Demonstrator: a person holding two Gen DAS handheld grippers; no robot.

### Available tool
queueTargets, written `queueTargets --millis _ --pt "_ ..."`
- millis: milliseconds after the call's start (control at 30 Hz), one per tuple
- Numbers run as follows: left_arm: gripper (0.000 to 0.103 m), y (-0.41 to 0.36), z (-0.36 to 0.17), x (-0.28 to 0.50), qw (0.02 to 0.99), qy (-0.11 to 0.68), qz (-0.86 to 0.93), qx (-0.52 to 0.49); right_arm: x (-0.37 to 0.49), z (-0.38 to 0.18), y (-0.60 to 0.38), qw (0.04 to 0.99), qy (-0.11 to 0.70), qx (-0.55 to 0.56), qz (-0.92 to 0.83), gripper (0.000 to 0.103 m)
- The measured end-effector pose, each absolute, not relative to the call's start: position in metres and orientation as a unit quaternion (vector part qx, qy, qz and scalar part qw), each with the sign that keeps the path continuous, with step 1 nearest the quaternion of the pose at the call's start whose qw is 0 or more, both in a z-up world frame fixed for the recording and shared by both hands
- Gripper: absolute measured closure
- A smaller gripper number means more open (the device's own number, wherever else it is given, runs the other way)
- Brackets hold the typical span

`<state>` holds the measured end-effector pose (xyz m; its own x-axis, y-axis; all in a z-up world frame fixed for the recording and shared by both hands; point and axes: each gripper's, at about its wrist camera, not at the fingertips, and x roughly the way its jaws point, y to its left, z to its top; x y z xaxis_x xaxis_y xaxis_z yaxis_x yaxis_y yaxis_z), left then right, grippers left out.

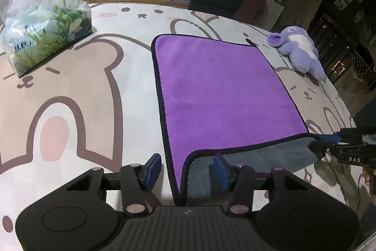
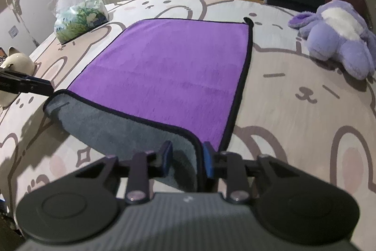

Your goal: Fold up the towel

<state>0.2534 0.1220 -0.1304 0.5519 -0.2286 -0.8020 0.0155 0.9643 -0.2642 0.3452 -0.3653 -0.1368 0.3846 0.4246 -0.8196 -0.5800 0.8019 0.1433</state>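
A purple towel with a black hem and grey underside lies on the bear-print surface; it also shows in the right wrist view. Its near edge is turned up and over, showing the grey side. My left gripper has its jaws apart around the near left corner of the fold. My right gripper has its jaws apart around the near right corner. In the left wrist view the right gripper shows at the fold's far end. In the right wrist view the left gripper shows at the fold's left end.
A tissue pack in a plastic bag lies at the far left. A purple plush toy lies at the far right. A pale ceramic object sits at the left edge. Furniture and a sign stand beyond the surface.
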Motion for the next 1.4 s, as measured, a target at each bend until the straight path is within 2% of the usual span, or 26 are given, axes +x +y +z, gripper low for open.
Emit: queueTargets --millis 100,233,500,700,1400 --pt "0.058 0.123 -0.133 0.255 0.87 0.472 -0.076 -0.121 0.344 -0.138 -0.365 0.824 0.469 -0.089 0.306 0.078" --pt "0.064 0.119 -0.138 0.257 0.862 0.486 -0.085 -0.116 0.343 -0.139 -0.362 0.817 0.475 -0.095 0.313 0.083" --pt "0.097 0.117 -0.142 0.257 0.857 0.497 -0.087 -0.105 0.342 -0.14 -0.362 0.814 0.475 -0.103 0.317 0.092" --pt "0.098 0.119 -0.125 0.253 0.876 0.462 -0.085 -0.108 0.342 -0.129 -0.367 0.829 0.454 -0.084 0.315 0.096" --pt "0.098 0.125 -0.084 0.29 0.926 0.357 -0.08 -0.094 0.38 -0.079 -0.37 0.871 0.379 -0.051 0.31 0.097"
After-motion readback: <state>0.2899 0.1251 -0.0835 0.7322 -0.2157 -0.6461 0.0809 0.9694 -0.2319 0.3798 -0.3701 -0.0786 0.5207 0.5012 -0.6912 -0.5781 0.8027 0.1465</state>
